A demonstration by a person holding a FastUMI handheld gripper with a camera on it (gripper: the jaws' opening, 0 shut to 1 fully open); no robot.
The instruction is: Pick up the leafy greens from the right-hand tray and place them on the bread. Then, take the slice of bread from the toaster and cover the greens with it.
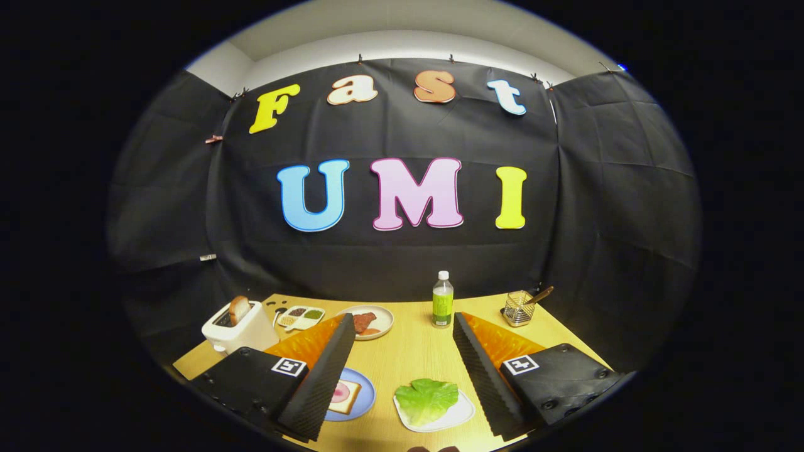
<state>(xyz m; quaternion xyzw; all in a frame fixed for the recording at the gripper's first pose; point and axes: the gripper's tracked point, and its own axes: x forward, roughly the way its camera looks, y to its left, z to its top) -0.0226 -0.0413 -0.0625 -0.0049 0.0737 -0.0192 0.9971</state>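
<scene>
Greens first: the leafy greens (pixel 427 399) lie on a white tray (pixel 463 415) on the counter (pixel 414 351), between the fingers and nearer the right one, at about 6 o'clock from the green bottle (pixel 442 301). The hand-held gripper (pixel 399 376) hangs above them with its fingers spread wide and nothing between them.

To do this step well, I would centre the leaf between the fingers, come down steeply, and close on a raised fold in the middle, not on the thin rim, since a leaf this limp will likely slip or drag the tray along. Lift straight up before moving.

The target sits close at 9 o'clock from the greens: bread (pixel 344 396) with a pink slice on it, on a blue plate (pixel 365 397), partly hidden behind the left finger. Set the leaf flat so it covers the slice.

Farther off, at 10 o'clock, the toaster (pixel 239 326) holds the second bread slice (pixel 239 309) upright, ready for later.
</scene>
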